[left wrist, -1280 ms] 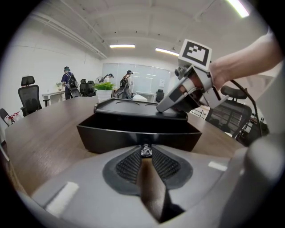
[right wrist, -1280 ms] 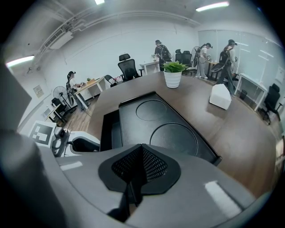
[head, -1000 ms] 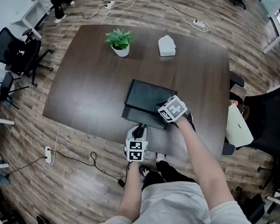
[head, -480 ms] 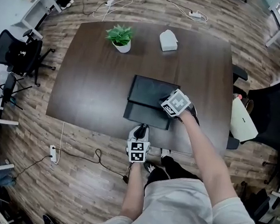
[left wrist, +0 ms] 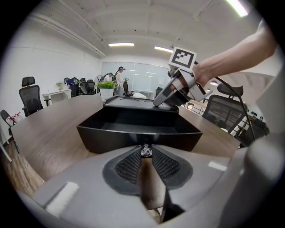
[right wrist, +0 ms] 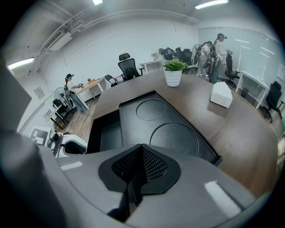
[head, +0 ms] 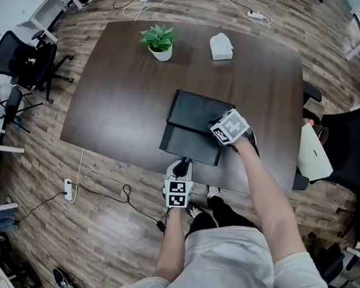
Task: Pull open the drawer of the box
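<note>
left claw [head: 179, 166] hangs over the near edge of the counter [head: 120, 101]. its jaws are closed on the small knob [left wrist: 145, 150] in the middle of the drawer [head: 189, 145] front, and in the left claw view the knob sits pinched right at the tips of the two ribbed pads. straight ahead of this claw, the black drawer stands pulled out of the box [head: 200, 109] toward the counter's near edge, with its inside open to view. the box lies right of the counter's middle, nearer the near edge than the far one.

right claw [head: 213, 133] has its jaws drawn together with nothing between them. its tips are down on the box's lid near the near right corner, just behind the drawer.

a potted plant [head: 158, 41] and a white object [head: 221, 46] stand near the far edge, well apart from the box.
</note>
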`<action>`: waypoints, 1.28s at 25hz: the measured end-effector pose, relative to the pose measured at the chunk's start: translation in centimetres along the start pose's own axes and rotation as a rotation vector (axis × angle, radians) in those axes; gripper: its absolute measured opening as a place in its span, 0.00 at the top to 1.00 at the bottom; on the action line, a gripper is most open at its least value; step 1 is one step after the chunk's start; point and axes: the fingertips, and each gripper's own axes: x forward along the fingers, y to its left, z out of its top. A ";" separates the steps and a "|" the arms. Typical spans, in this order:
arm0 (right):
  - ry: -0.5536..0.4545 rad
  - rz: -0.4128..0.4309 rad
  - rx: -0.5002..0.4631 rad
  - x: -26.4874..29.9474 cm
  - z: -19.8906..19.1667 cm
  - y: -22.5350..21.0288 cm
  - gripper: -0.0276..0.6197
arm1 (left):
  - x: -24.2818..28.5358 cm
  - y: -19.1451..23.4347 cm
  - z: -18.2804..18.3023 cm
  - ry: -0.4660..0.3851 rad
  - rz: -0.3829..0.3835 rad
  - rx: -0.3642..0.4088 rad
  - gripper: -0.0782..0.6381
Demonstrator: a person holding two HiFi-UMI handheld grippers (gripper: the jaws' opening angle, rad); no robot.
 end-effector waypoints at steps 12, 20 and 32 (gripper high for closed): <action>-0.005 -0.005 -0.005 -0.1 -0.1 -0.2 0.95 | -0.6 -0.4 -0.9 -0.019 0.005 -0.015 0.71; -0.010 -0.019 -0.010 0.1 0.0 -0.5 0.95 | -4.2 0.4 -1.4 -0.001 0.035 -0.061 0.70; -0.601 -0.186 0.290 -8.2 -5.1 8.2 0.95 | -12.0 0.5 5.9 -0.190 0.106 -0.096 0.70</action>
